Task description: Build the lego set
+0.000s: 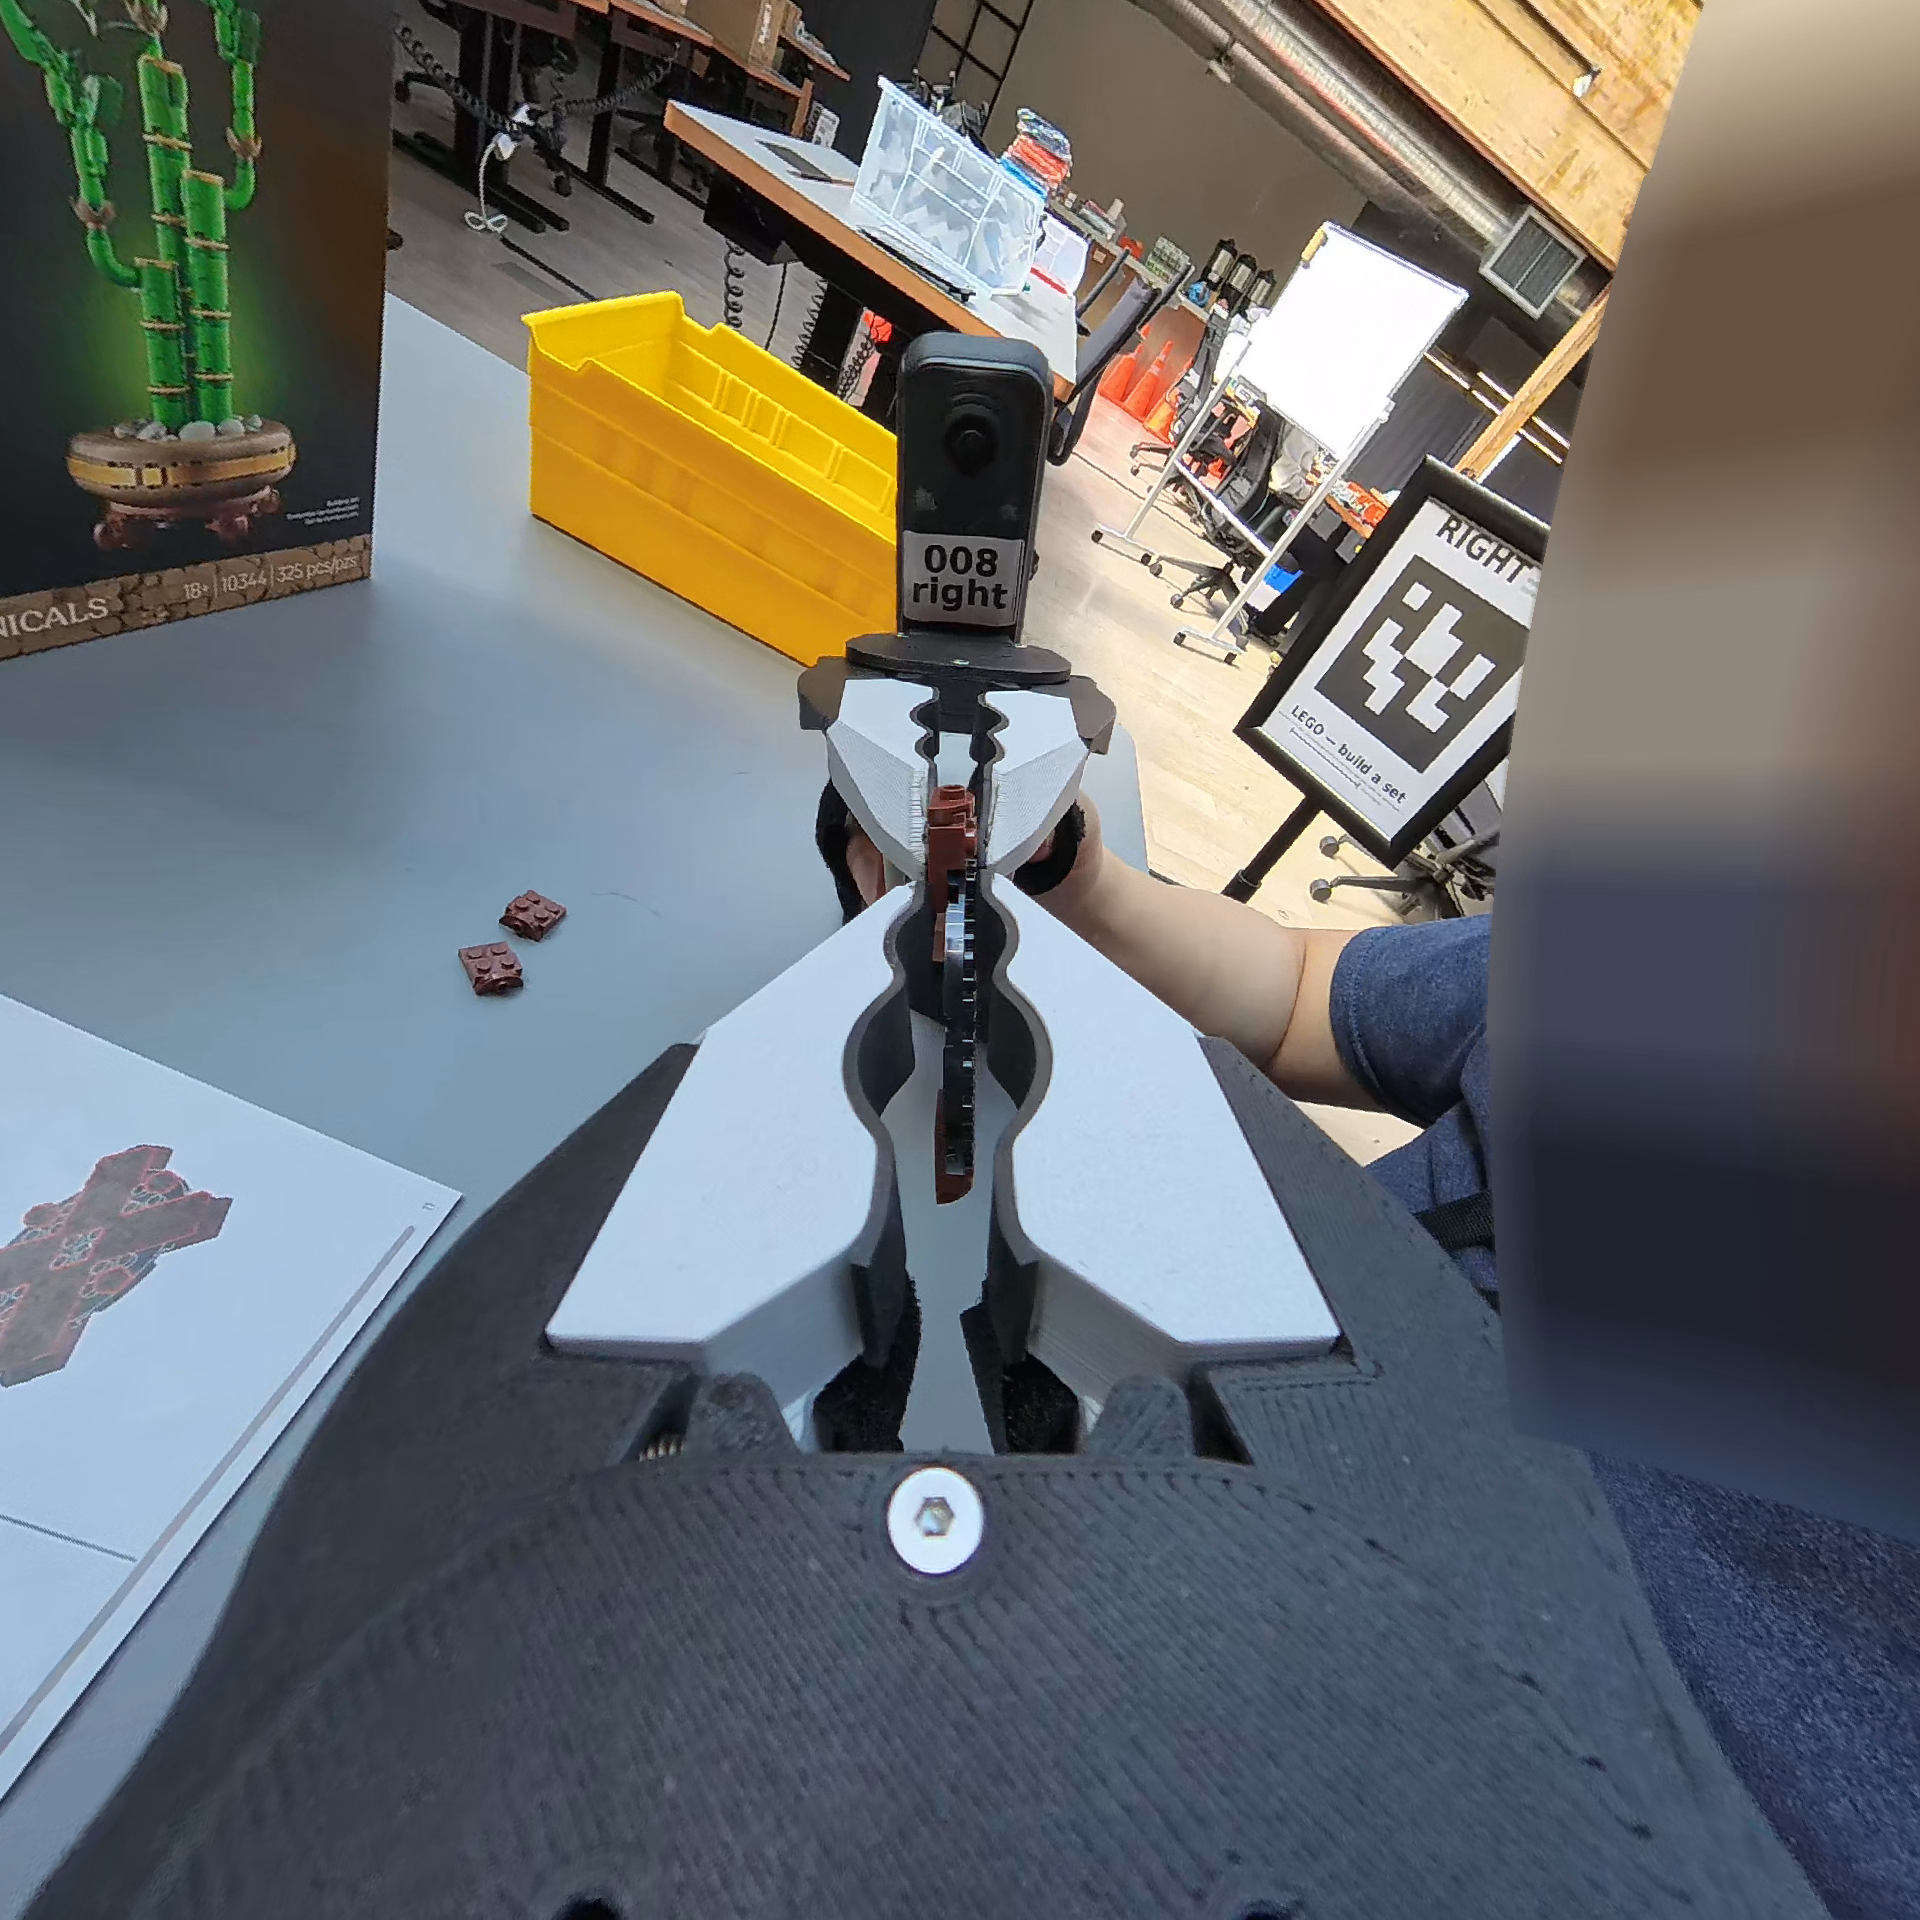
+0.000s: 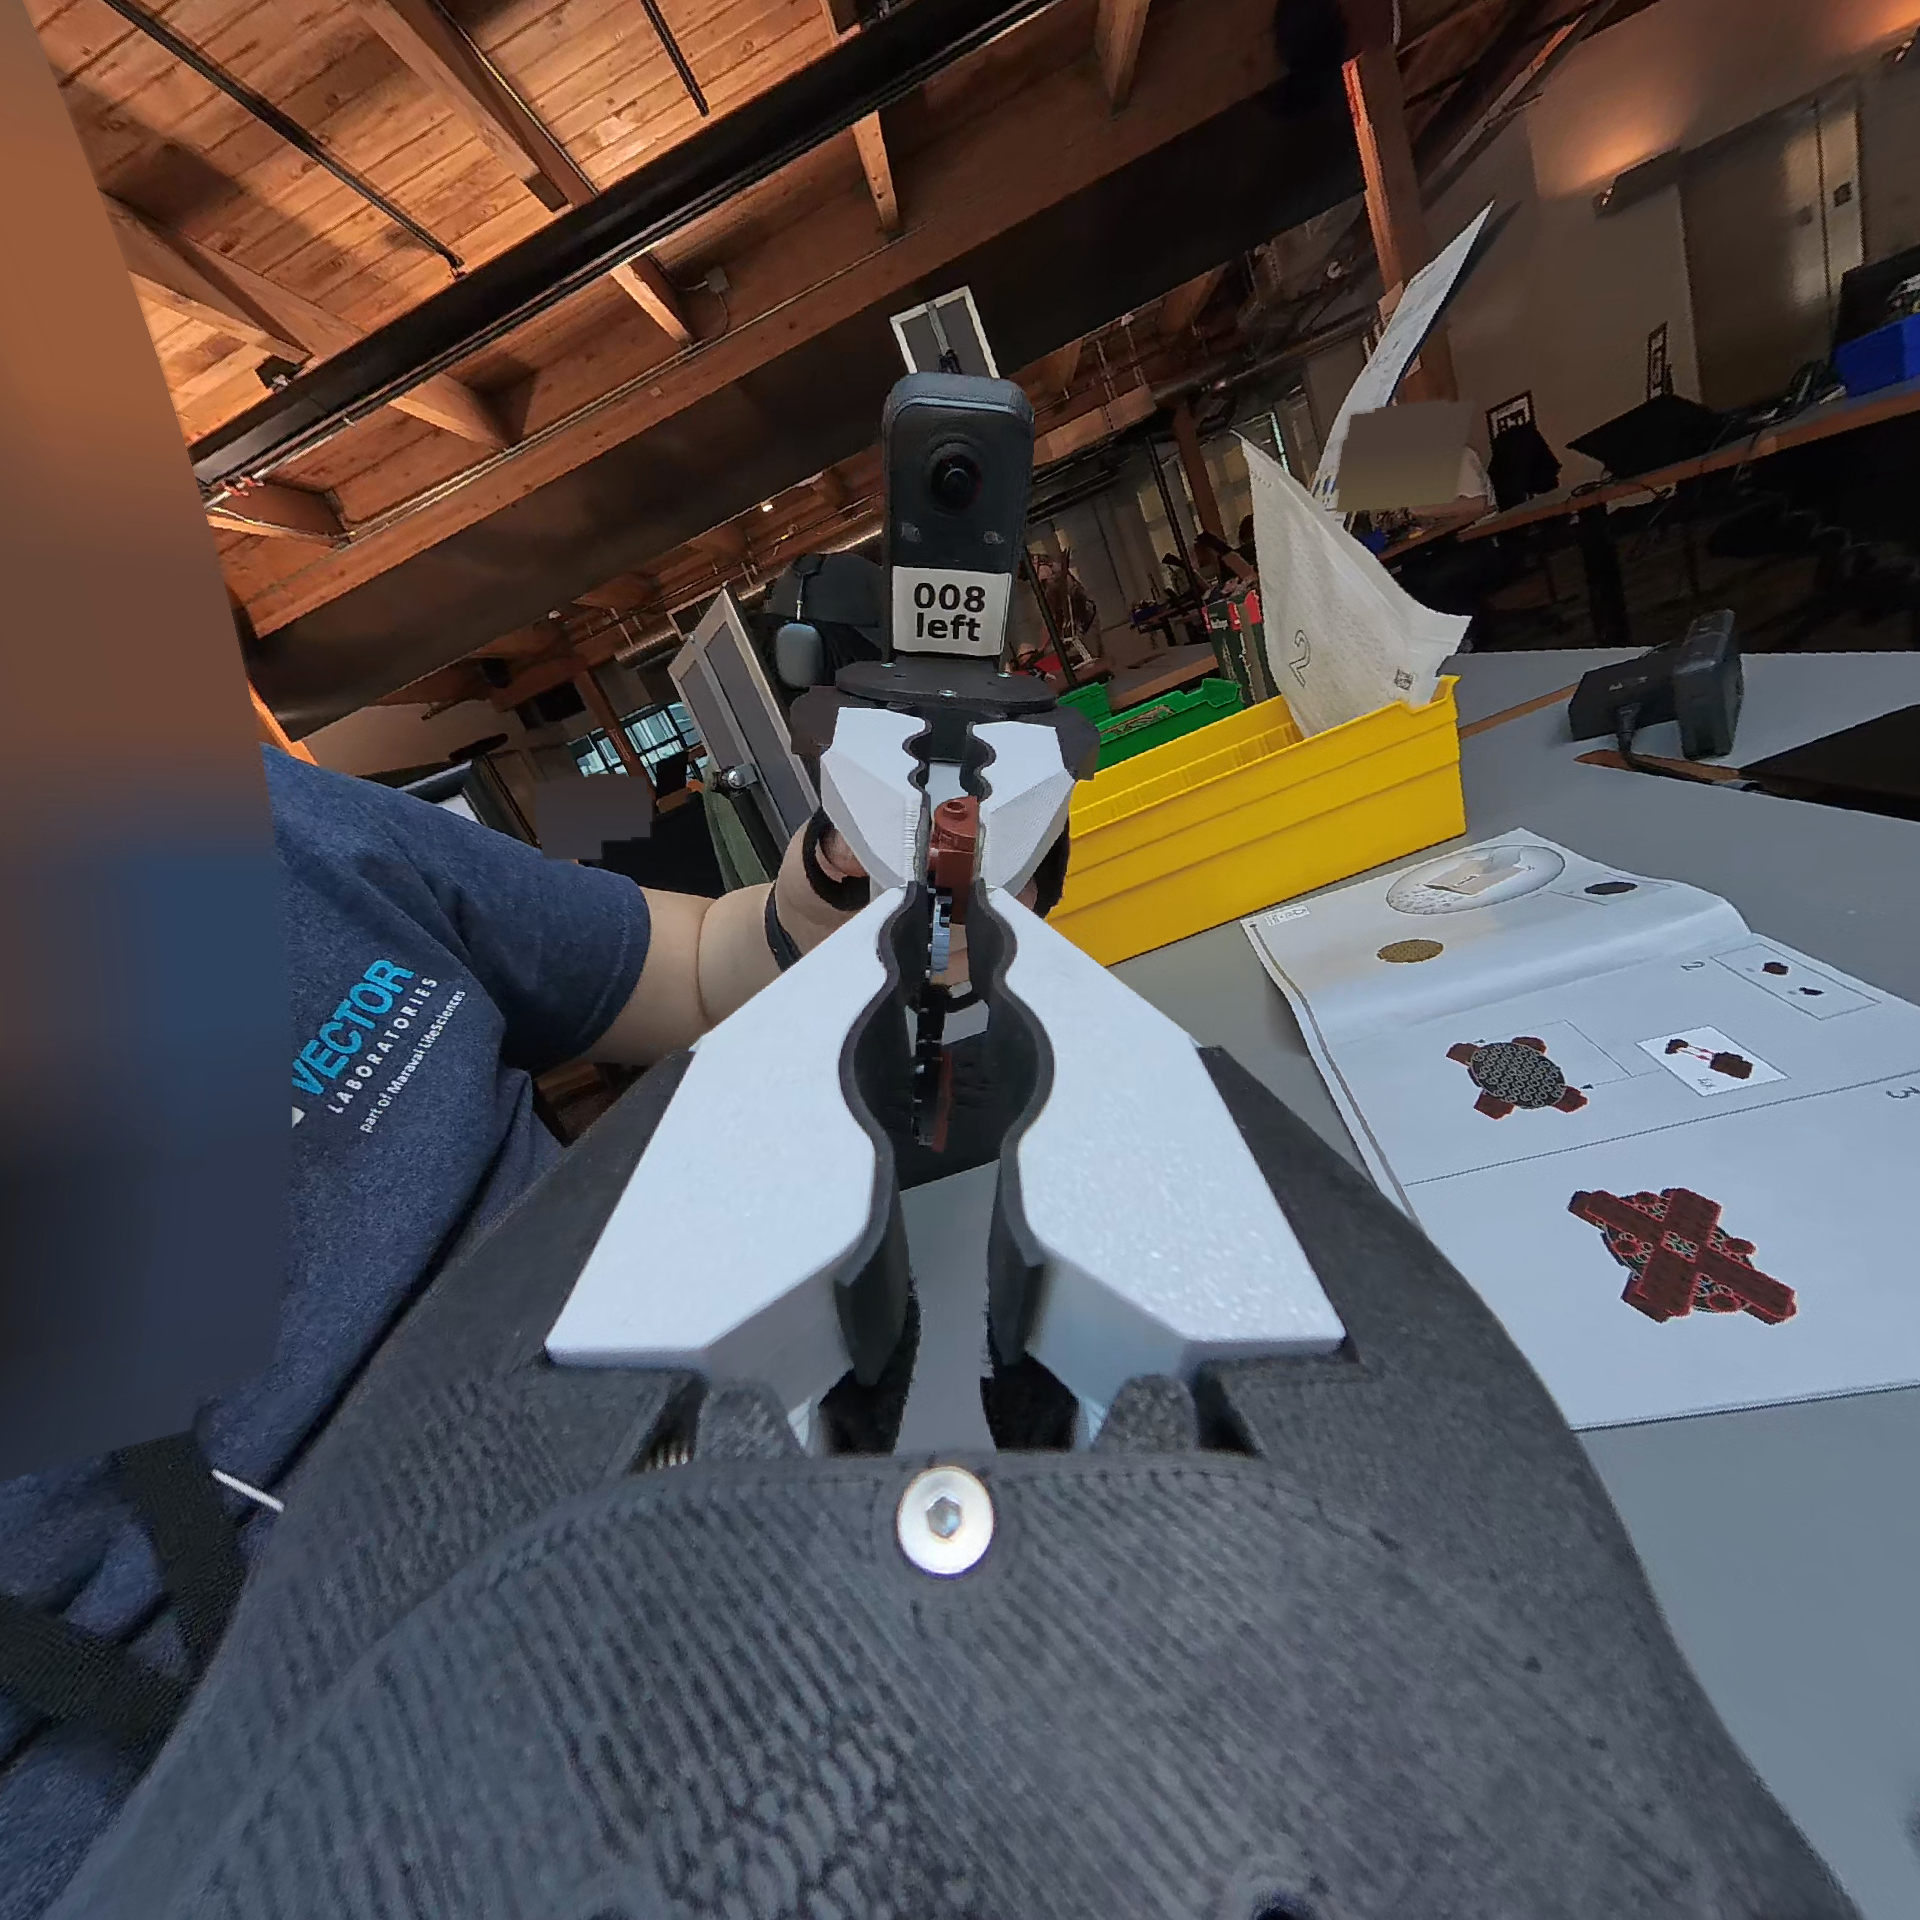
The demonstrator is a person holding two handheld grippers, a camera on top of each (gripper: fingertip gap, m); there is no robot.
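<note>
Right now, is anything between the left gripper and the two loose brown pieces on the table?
Nothing on the table blocks them, but the left gripper is already shut on the black and brown assembly, so it cannot take the two brown plates.

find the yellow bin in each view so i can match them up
Left wrist view: yellow bin upper centre-left on the grey table, behind the right hand-held gripper.
Right wrist view: yellow bin right of centre, behind the left hand-held gripper.
Shared landmark: the instruction booklet.
</note>
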